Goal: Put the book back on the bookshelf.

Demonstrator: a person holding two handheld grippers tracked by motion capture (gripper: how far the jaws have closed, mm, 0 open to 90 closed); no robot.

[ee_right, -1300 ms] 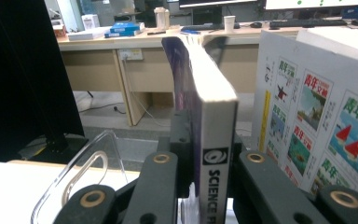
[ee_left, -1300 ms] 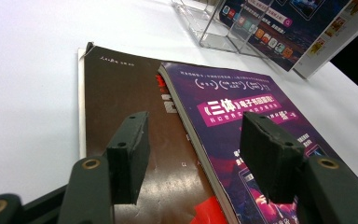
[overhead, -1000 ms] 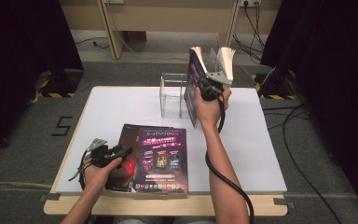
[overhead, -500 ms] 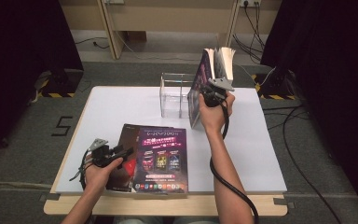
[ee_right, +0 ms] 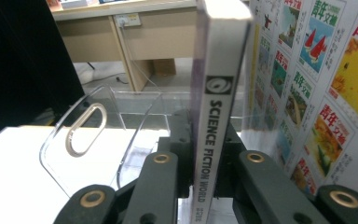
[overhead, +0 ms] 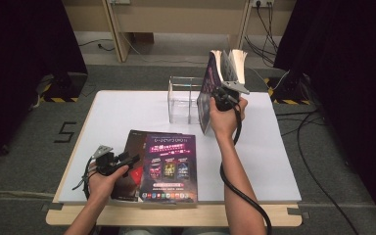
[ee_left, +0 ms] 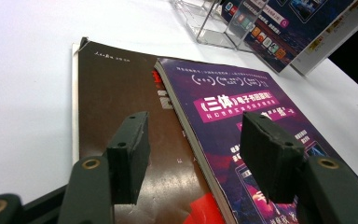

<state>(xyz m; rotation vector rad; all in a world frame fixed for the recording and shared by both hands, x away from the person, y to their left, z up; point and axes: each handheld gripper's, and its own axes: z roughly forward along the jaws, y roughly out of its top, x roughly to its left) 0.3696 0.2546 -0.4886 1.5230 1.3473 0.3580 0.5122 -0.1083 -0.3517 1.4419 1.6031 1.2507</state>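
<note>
**A:** Where is the magazine point(overhead: 206, 95) now?

**B:** Standing upright in the right gripper point(overhead: 223, 96), just beside the clear plastic rack point(overhead: 183, 98) at the far side of the table point(overhead: 112, 112). In the right gripper view the jaws are clamped on its spine point(ee_right: 209, 135), and they have just been closing on it. The covers fan out above the grip.

**A:** So it's floppy?

**B:** I'd judge so. It looks thin, light and glossy. Held by the spine alone, the pages splay, and the smooth cover could slip between the pads. Low on the spine looks the stiffest place to hold; gripping loose pages would likely crease them.

**A:** And the rack?

**B:** Hard, see-through dividers; it looks light enough to slide if the magazine nudges it.

**A:** The other hand?

**B:** The left gripper point(overhead: 127, 160) has its jaws apart, holding nothing, low over the two magazines at the near edge: a purple one point(ee_left: 242, 126) overlapping a dark brown one point(ee_left: 116, 88). Lying flat, these would be best taken at the raised spine edge.
</note>
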